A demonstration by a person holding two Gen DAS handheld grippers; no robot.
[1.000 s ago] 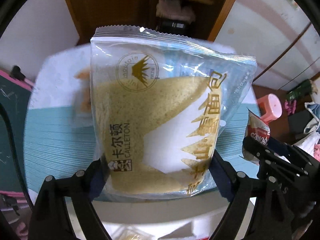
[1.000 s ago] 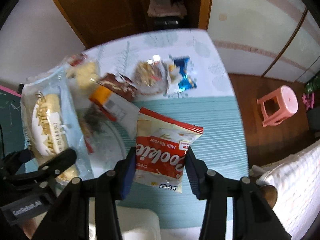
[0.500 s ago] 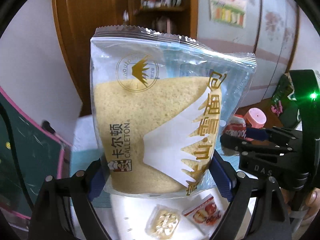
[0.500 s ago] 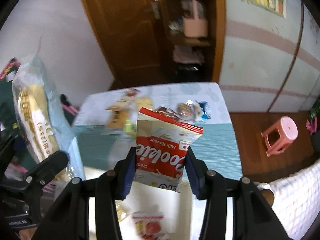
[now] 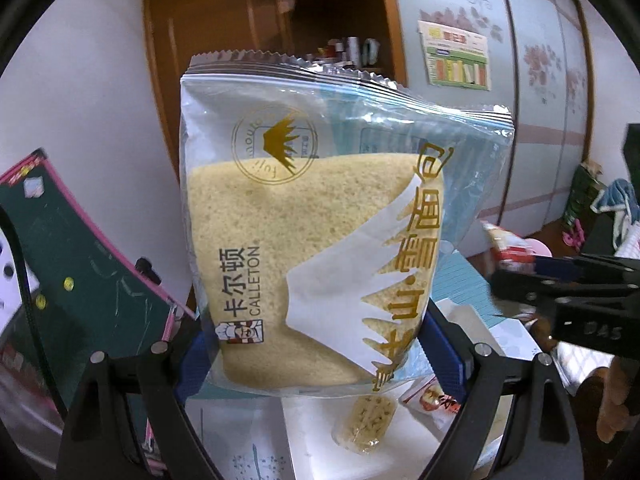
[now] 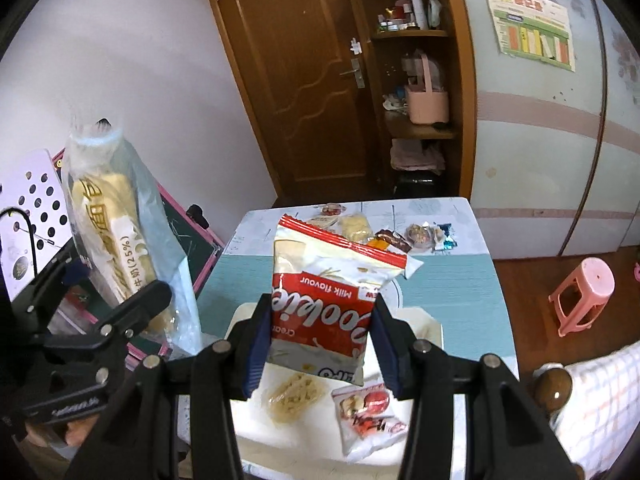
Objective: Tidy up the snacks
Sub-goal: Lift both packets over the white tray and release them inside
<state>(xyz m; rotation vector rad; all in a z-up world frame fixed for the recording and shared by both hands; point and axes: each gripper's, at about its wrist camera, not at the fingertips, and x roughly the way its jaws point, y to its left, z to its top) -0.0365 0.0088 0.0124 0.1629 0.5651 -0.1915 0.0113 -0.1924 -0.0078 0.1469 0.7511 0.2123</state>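
Both your tools have risen off the desk (image 6: pixel 440 280): left tool (image 5: pixel 316 352) grips the bread (image 5: pixel 312 248), right tool (image 6: pixel 320 344) grips the cookies (image 6: pixel 324 300), ready for the tray (image 6: pixel 432 326)

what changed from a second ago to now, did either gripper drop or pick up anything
Nothing was dropped or picked up. Both grippers rose and tipped up: the table fell lower in each view, and the door and shelves came into sight. A white tray with two small snacks now shows below. The left gripper stayed clamped on the bread bag, the right gripper on the cookie bag.
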